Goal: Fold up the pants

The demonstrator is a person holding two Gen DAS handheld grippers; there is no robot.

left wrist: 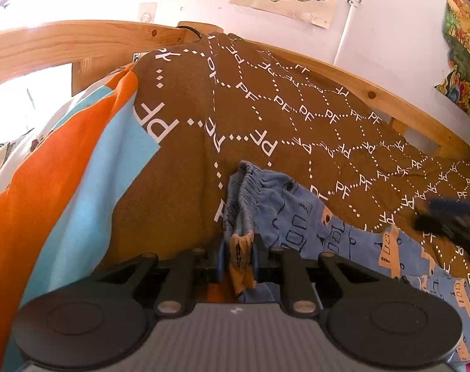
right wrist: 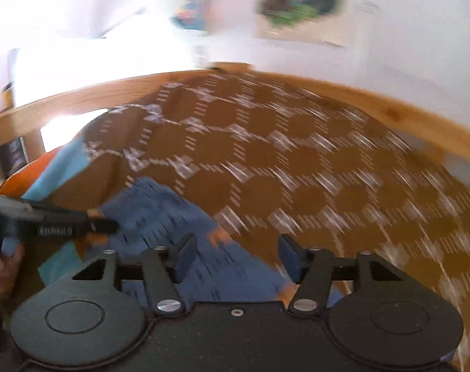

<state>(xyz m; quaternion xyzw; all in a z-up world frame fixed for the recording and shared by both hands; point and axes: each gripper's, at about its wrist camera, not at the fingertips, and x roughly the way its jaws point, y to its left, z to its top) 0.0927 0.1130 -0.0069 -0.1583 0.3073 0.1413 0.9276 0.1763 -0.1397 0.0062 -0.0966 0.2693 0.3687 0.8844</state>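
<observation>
- While our left gripper (left wrist: 238, 259) clamps a bunched fold of the pants (left wrist: 300, 217), its blue pads pinch orange-and-blue cloth just below the elastic waistband (left wrist: 250, 183).
- From that grip we see the pants run away to the right across the brown bedspread (left wrist: 297, 117), legs trailing toward the lower right of the left wrist view.
- Our right gripper (right wrist: 236, 255) stands wide apart with nothing between its fingers; the blue pants (right wrist: 160, 210) lie under and ahead of its left finger (right wrist: 183, 259).
- We see that view heavily blurred, so finer detail cannot be told.
- Beyond the pants, an orange-and-light-blue cloth (left wrist: 79, 167) lies at the left, and a wooden bed rail (left wrist: 64, 43) curves behind the bedspread.
</observation>
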